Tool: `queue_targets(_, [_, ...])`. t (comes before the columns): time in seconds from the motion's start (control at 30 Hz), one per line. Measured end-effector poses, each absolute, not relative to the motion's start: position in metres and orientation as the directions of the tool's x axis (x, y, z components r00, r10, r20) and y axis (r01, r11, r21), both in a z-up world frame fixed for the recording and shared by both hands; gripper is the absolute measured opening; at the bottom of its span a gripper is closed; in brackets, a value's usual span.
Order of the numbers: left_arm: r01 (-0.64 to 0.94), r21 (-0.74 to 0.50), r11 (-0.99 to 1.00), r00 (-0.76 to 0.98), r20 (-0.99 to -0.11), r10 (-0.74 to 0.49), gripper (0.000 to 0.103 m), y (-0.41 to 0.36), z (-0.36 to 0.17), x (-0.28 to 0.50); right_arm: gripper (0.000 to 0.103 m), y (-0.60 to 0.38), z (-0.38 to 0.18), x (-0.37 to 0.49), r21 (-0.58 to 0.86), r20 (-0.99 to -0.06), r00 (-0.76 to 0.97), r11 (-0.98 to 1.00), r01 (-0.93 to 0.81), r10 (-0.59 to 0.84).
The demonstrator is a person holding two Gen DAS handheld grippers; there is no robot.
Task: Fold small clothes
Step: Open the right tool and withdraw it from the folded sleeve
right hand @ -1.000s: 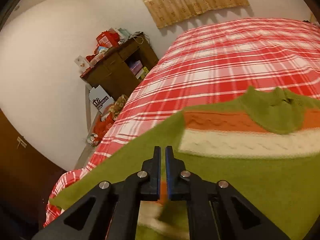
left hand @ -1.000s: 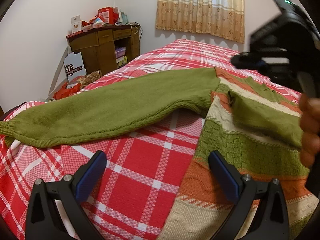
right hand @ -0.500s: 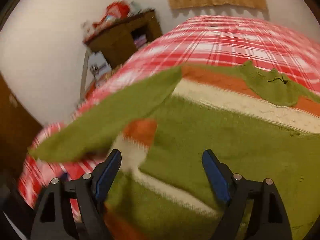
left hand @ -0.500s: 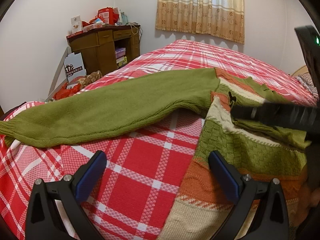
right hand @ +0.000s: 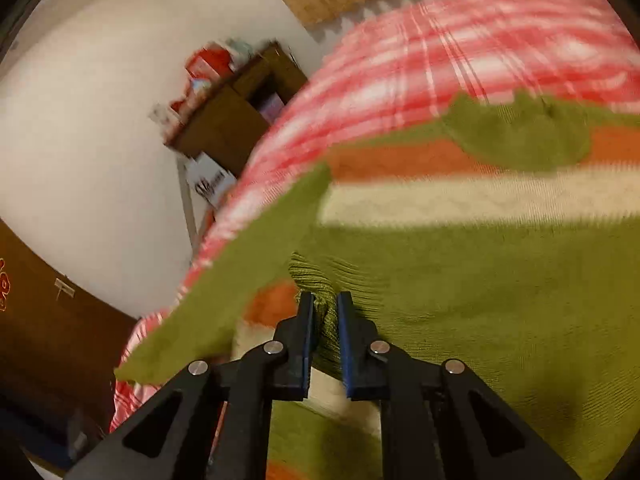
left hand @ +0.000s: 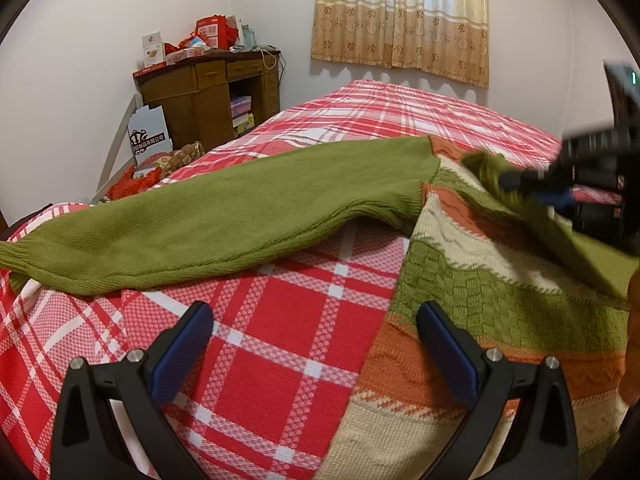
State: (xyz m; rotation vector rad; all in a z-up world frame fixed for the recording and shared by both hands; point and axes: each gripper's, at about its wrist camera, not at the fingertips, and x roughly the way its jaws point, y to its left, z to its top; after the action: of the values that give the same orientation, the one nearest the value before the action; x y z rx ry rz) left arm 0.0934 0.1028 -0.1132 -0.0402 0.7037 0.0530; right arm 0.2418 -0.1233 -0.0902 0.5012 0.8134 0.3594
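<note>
The sweater (left hand: 460, 280) lies on the bed (left hand: 280, 344); the right gripper (right hand: 323, 320), jaws just closing, pinches its folded-over right cuff; the left gripper (left hand: 316, 344) hovers open; next, the far-left sleeve (left hand: 224, 216) needs folding in.

The red plaid bedspread (left hand: 280, 360) lies bare and flat between the spread fingers of the left gripper (left hand: 316, 344), giving open passage forward until the green sleeve (left hand: 224, 224) crosses the way from left to right. To the right the striped sweater (left hand: 480, 308) covers the bed. Above it the right gripper (right hand: 324, 320), pinched on a ribbed green fold, blocks the upper right. Beyond the sleeve the far bed is clear up to the curtain (left hand: 404, 16). Left of the bed, a cluttered wooden desk (left hand: 208, 92) and what seem to be bags narrow the floor.
</note>
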Motion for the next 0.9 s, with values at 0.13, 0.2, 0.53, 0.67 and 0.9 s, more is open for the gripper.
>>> queue_targets(0.13, [-0.062,-0.019,0.998,0.761,-0.648,0.035,0.103,0.103,-0.113,0.093,0.011,-0.099,-0.079,0.254,0.491,-0.603,0.666,0.862,-0.124,0.439])
queue_targets(0.2, [-0.062,-0.019,0.998,0.761,-0.647,0.035,0.103,0.103,-0.113,0.093,0.011,-0.09,-0.087,0.262,0.461,-0.633,0.652,0.88,-0.116,0.417])
queue_targets(0.53, [-0.061,-0.022,0.998,0.763,-0.646,0.033,0.103,0.102,-0.113,0.095,0.057,-0.116,-0.077,0.228,0.448,-0.56,0.692,0.869,-0.21,0.456])
queue_targets(0.67, [-0.061,-0.021,0.998,0.763,-0.646,0.033,0.103,0.102,-0.113,0.094,0.055,-0.184,-0.064,0.195,0.252,-0.604,0.783,0.968,0.008,0.151])
queue_targets(0.9, [-0.064,-0.014,0.998,0.762,-0.647,0.039,0.103,0.101,-0.112,0.096,0.037,-0.319,-0.102,0.159,0.202,-0.739,0.67,0.925,0.322,-0.073])
